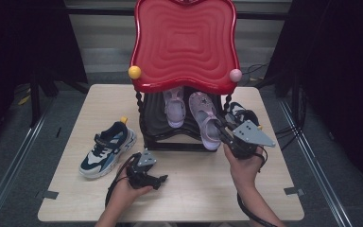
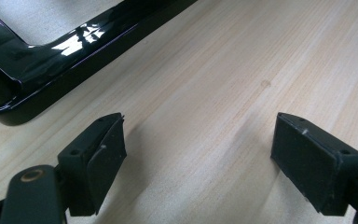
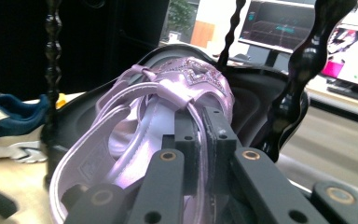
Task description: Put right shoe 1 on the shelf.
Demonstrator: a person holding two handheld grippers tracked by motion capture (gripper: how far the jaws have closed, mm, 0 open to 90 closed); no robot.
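Black right-gripper fingers, nearest the lens in the right gripper view, stand pressed together on the strap and heel edge of the lilac satin-look child's sandal; the pinch sits at the rear of the shoe, with the toe and its glittery star pointing away from the fingers onto the lower black glossy shelf of the rack. By the look of it, this sandal is light and soft: the straps will fold and slide, the sheen suggests a slippery skin, and the sole is the only stiff part. Holding the thin strap alone would let the shoe swing; a hold across the heel counter or sole rim should carry it more steadily.

Farther from those fingers, a twisted black post rises just to their right, and a navy sneaker lies on the bench far to their left.

Seen from above, the right gripper has the sandal's heel at the shelf's front edge, its twin sandal beside it, under the red wavy tray top. A second navy-and-white sneaker lies left of the rack.

Only the left gripper view settles that the left fingers are spread wide, with nothing between them, over the pale wooden bench, the rack's black base just beyond.
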